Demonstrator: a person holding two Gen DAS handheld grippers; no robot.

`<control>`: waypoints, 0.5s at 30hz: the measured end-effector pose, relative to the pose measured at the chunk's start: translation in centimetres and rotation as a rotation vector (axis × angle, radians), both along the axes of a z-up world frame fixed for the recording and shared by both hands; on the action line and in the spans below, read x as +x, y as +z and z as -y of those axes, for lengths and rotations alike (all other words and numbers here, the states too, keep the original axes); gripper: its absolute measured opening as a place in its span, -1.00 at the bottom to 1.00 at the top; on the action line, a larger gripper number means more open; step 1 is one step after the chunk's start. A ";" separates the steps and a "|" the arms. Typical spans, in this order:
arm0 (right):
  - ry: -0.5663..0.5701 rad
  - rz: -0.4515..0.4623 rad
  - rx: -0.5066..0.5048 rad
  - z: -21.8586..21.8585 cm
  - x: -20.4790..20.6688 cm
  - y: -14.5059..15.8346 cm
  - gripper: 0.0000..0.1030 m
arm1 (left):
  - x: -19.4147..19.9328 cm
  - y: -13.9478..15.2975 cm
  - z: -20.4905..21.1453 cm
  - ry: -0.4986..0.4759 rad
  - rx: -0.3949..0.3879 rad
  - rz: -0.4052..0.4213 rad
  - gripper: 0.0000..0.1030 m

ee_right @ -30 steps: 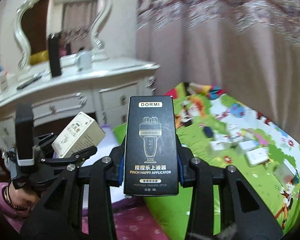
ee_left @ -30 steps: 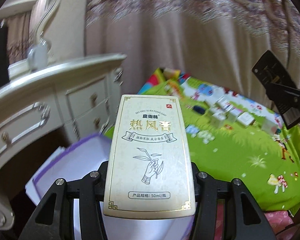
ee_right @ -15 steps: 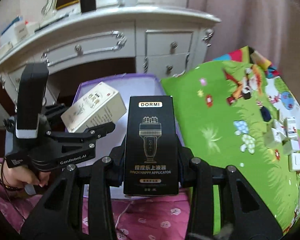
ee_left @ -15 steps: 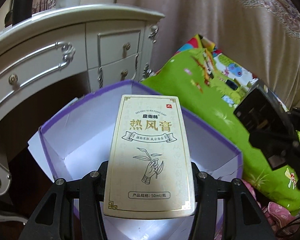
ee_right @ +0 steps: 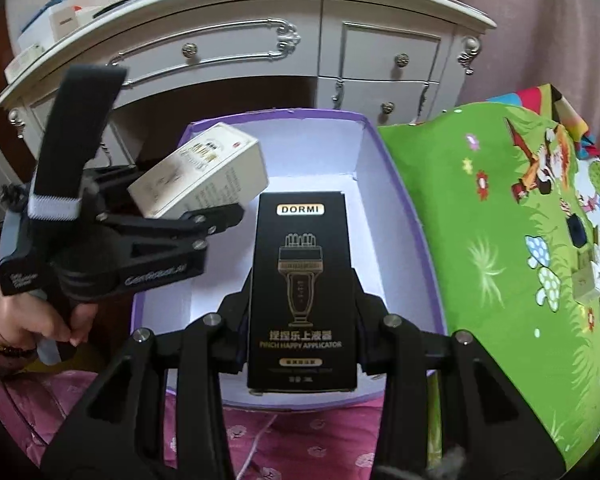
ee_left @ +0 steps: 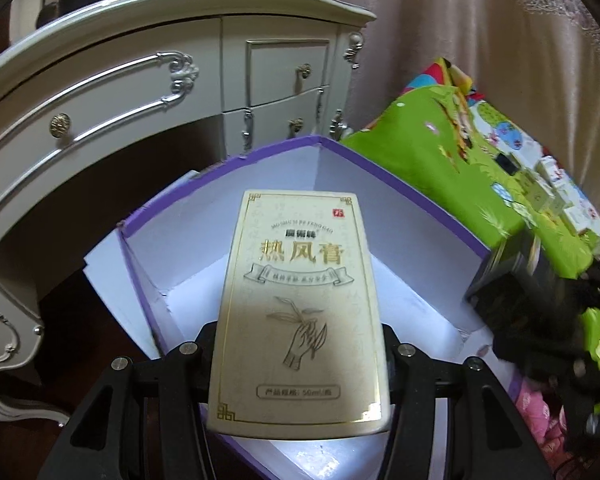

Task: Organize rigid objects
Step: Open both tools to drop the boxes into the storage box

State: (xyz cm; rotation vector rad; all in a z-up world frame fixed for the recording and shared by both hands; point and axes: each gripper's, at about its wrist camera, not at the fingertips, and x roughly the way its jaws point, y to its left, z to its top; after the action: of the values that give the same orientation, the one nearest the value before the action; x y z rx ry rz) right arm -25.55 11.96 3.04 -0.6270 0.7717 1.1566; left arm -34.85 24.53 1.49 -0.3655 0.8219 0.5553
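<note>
My left gripper (ee_left: 300, 344) is shut on a cream box with gold Chinese print (ee_left: 300, 312) and holds it above the open purple storage box (ee_left: 400, 184). My right gripper (ee_right: 302, 304) is shut on a black DORMI applicator box (ee_right: 302, 292), also over the purple box (ee_right: 404, 200). In the right wrist view the left gripper (ee_right: 204, 216) holds the cream box (ee_right: 204, 172) tilted over the box's left side. The purple box's white inside shows nothing lying in it. The right gripper with its black box (ee_left: 516, 280) shows at the right of the left wrist view.
A white dresser with drawers (ee_right: 260, 52) stands just behind the purple box. A green cartoon mat (ee_right: 500, 220) lies to the right with several small boxes (ee_right: 588, 280) on it. A curtain (ee_left: 480, 20) hangs behind. Pink floral fabric (ee_right: 260, 432) is in front.
Both grippers have swung from facing the mat to above the purple box and come lower over it, each still holding its box.
</note>
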 end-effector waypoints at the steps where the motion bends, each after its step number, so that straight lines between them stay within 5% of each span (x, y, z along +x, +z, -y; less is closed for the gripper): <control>1: -0.003 0.003 0.007 0.2 0.1 0.0 0.14 | 0.2 0.2 0.0 0.026 0.022 -0.020 0.52; 3: -0.030 0.005 0.034 0.9 0.4 0.3 0.41 | 0.4 0.7 0.3 0.060 0.062 -0.029 0.76; 7: -0.147 -0.045 0.126 4.1 3.1 1.9 0.53 | 1.4 2.0 1.8 0.009 0.104 -0.010 0.76; 15: -0.583 -0.136 0.204 16.3 11.6 0.8 0.61 | 9.2 4.6 9.5 -0.366 0.084 0.057 0.96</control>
State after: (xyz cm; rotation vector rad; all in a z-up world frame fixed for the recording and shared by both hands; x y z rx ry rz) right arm -13.99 -4.34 3.79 -0.1306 0.8648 0.7282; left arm -25.70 15.01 6.08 -0.1474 0.7852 0.2360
